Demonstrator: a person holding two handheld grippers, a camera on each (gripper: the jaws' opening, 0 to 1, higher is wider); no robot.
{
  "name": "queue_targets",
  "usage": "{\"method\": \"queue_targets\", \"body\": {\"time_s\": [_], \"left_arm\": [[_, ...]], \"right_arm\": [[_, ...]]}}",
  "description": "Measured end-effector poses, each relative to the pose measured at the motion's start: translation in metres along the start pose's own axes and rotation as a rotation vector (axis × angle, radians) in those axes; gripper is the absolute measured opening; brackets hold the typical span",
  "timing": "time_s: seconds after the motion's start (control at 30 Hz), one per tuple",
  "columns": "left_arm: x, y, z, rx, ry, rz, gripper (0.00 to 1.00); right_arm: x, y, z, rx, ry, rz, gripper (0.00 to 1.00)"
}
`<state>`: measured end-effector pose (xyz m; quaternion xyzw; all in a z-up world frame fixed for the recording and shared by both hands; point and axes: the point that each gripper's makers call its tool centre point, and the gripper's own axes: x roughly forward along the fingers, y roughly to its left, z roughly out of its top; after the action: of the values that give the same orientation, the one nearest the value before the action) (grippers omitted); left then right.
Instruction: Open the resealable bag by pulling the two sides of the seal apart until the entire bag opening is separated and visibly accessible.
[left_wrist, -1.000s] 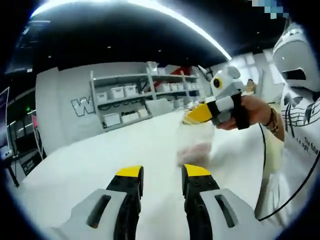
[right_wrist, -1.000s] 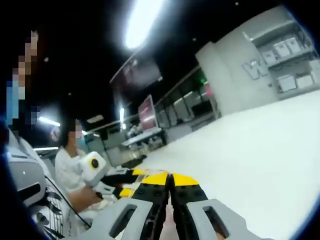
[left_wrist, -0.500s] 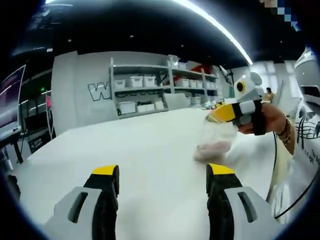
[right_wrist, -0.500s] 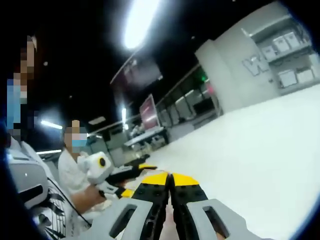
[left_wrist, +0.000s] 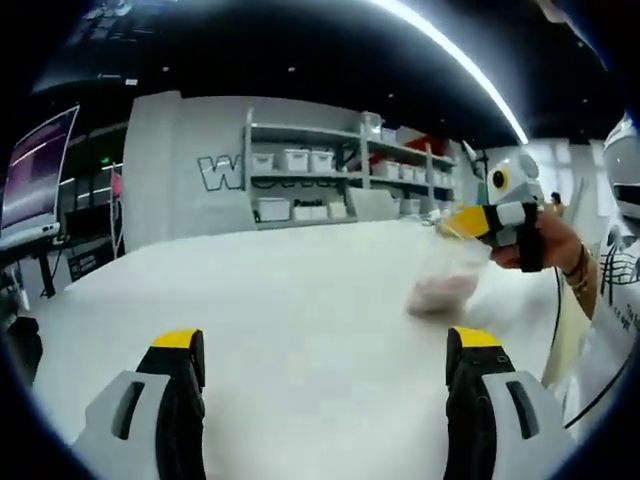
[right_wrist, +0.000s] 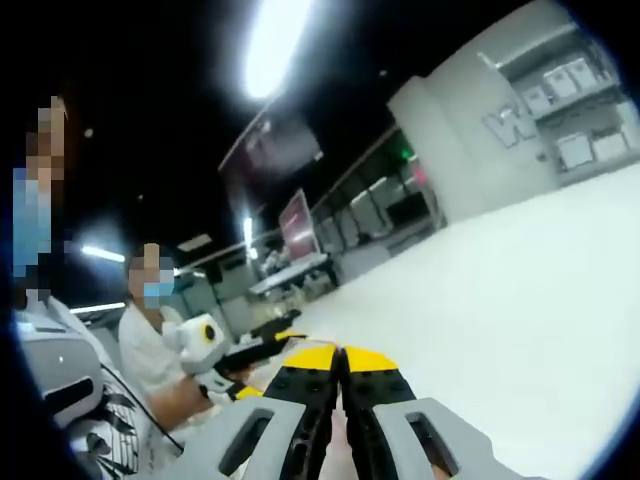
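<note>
two grippers are at work over the white table (left_wrist: 260, 300), and only one of them has the bag. the right gripper (left_wrist: 470, 222), seen from the left gripper view coming in from the right with a hand (left_wrist: 545, 243) wrapped round its grip, has its yellow-tipped jaws pinched on the top edge of the resealable bag (left_wrist: 447, 280), so the bag hangs down with its bottom at or just above the tabletop — i can't tell if it touches. holding one lip up like that looks meant to keep the seal presented and taut for the other side to be taken.

the left gripper (left_wrist: 325, 345) sits well short of the bag, jaws spread wide apart with nothing between them, apparently made ready to close on the free lip. in the right gripper view the right gripper's own jaws are pressed tight together, a thin pale sliver running down between them.

the bag is thin clear film, soft and blurred here, with a pinkish mass pooled in its lower part. the table is smooth, matte and plain; the jaws are black with hard yellow caps on grey moulded bodies. shelves (left_wrist: 330, 185) with white bins stand behind.
</note>
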<state>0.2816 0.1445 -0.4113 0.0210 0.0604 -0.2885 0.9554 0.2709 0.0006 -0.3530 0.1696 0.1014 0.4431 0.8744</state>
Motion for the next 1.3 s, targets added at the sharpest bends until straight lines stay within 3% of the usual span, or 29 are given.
{"method": "queue_targets", "body": {"time_s": [0.23, 0.4, 0.63, 0.87, 1.17, 1.3], "left_arm": [[-0.010, 0.007, -0.002, 0.034, 0.014, 0.022, 1.00], [-0.015, 0.016, -0.001, -0.022, -0.032, 0.045, 1.00], [-0.019, 0.022, 0.004, -0.005, -0.051, 0.061, 1.00], [-0.018, 0.023, 0.006, -0.004, -0.066, 0.057, 1.00], [-0.020, 0.022, 0.011, 0.002, -0.085, 0.062, 1.00], [-0.022, 0.024, 0.011, 0.040, -0.076, 0.077, 1.00]], "right_arm": [[0.006, -0.004, 0.020, -0.045, 0.000, -0.016, 0.00], [0.015, -0.012, 0.034, -0.060, 0.010, -0.025, 0.00], [0.023, -0.030, 0.054, -0.085, 0.002, -0.071, 0.00], [0.029, -0.068, 0.079, -0.087, -0.022, -0.153, 0.00], [0.043, -0.144, 0.092, -0.048, -0.010, -0.291, 0.00], [0.047, -0.160, 0.103, -0.034, -0.026, -0.314, 0.00]]}}
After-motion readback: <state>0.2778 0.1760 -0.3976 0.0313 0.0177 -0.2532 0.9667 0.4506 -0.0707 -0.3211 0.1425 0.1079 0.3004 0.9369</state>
